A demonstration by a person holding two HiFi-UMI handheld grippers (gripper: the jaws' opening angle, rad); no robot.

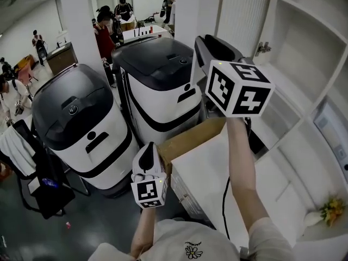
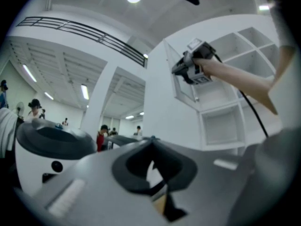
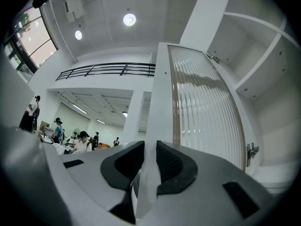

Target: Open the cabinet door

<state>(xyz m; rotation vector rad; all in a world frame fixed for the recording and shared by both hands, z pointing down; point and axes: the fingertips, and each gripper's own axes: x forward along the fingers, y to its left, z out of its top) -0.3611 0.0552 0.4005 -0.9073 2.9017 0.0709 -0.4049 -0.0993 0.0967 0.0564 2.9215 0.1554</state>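
The cabinet door (image 1: 242, 15), a white frame round ribbed glass (image 3: 202, 112), stands swung out from the white shelf cabinet (image 1: 304, 53). My right gripper (image 1: 202, 41) is raised to it, and its black pads (image 3: 171, 161) press on both sides of the door's white free edge (image 3: 162, 102). The left gripper view shows the same: the right gripper (image 2: 188, 69) on the door's (image 2: 181, 91) edge, with bare shelves (image 2: 221, 126) behind. My left gripper (image 1: 148, 148) hangs low over a cardboard box, its jaws together (image 2: 153, 142) with nothing in them.
Two big white-and-black machines (image 1: 81, 124) (image 1: 157, 75) stand to the left. A cardboard box (image 1: 190, 137) lies against a white counter (image 1: 217, 184) below the cabinet. A metal hinge (image 1: 263, 48) sits on the cabinet side. Flowers (image 1: 331, 208) lie at the right. People stand far back.
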